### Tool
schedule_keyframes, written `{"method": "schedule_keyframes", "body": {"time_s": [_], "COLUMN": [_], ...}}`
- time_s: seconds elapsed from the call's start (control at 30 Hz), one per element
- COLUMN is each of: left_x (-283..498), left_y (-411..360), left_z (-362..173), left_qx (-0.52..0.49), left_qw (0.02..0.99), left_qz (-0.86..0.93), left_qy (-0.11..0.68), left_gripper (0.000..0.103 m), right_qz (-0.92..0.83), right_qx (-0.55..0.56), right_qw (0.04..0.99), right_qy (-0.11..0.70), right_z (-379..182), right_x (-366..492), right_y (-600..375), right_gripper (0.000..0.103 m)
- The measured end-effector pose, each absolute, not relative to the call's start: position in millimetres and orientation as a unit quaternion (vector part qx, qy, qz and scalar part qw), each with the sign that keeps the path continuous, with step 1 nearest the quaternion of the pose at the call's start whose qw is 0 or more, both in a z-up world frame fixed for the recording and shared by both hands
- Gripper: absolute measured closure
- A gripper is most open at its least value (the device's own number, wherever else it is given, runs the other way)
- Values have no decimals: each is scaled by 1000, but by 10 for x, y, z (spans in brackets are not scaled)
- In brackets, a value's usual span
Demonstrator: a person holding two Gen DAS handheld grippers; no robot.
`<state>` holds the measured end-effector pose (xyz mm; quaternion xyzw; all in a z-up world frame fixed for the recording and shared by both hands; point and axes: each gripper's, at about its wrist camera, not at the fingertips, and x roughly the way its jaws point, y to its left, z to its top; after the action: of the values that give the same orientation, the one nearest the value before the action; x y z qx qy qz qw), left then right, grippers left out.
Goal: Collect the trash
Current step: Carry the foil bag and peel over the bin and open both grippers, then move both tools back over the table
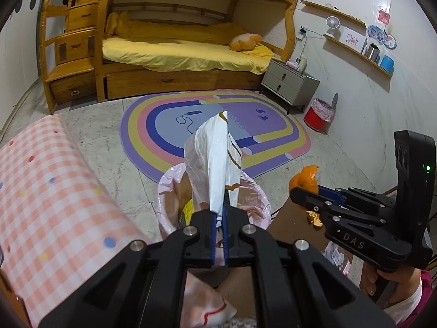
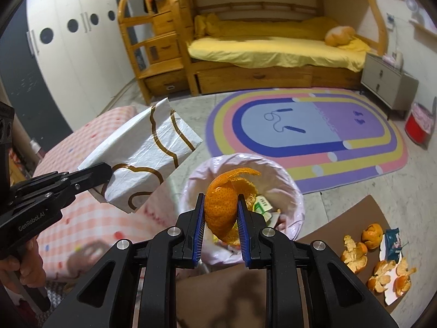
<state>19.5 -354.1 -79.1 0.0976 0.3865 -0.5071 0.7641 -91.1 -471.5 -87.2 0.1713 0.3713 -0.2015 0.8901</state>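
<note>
My left gripper [image 1: 218, 218] is shut on a white snack wrapper [image 1: 218, 164] with brown wavy lines, held edge-on above the pink-lined waste bin [image 1: 169, 186]. In the right wrist view that wrapper [image 2: 147, 158] hangs flat, left of the bin [image 2: 289, 180], pinched by the left gripper [image 2: 108, 173]. My right gripper [image 2: 220, 205] is shut on a curled orange peel [image 2: 224, 202] directly over the bin, which holds some paper scraps. The left wrist view shows the right gripper [image 1: 296, 195] with the peel [image 1: 307, 179] beside the bin.
More orange peels [image 2: 382, 259] and a teal wrapper [image 2: 393, 243] lie on the brown table [image 2: 341, 227] at right. A pink checked cushion [image 1: 49, 205] sits left of the bin. Beyond are a rainbow rug [image 1: 218, 125], a bunk bed [image 1: 185, 52], a grey nightstand [image 1: 289, 82] and a red bin [image 1: 318, 117].
</note>
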Motion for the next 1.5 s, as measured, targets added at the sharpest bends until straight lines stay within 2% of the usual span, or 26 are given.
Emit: {"method": "schedule_keyframes", "body": {"time_s": [0.23, 0.3, 0.37, 0.4, 0.7, 1.1, 1.5], "left_x": [328, 379, 410, 433, 498, 341, 291], "left_y": [-3813, -3848, -3859, -3832, -3354, -2417, -1125], "left_z": [-878, -866, -857, -851, -782, -407, -335], "left_qx": [96, 94, 90, 85, 75, 70, 45], "left_qw": [756, 757, 760, 766, 804, 850, 893], "left_qz": [-515, -516, -513, -507, -450, -384, -267], "left_qy": [393, 390, 388, 385, 381, 355, 360], "left_gripper": [99, 87, 56, 53, 53, 53, 39], "right_qz": [-200, -201, -206, -210, -216, -158, -40], "right_qx": [176, 177, 180, 181, 207, 171, 101], "right_qw": [887, 886, 884, 883, 881, 911, 924], "right_qy": [376, 378, 379, 379, 365, 341, 366], "right_z": [-1036, -1068, -1097, -1103, -964, -457, -304], "right_x": [-683, -660, -631, -635, -887, -926, -462], "right_y": [-4961, -5009, -5061, -5084, -5021, -4247, -3055], "right_gripper": [77, 74, 59, 58, 57, 57, 57]}}
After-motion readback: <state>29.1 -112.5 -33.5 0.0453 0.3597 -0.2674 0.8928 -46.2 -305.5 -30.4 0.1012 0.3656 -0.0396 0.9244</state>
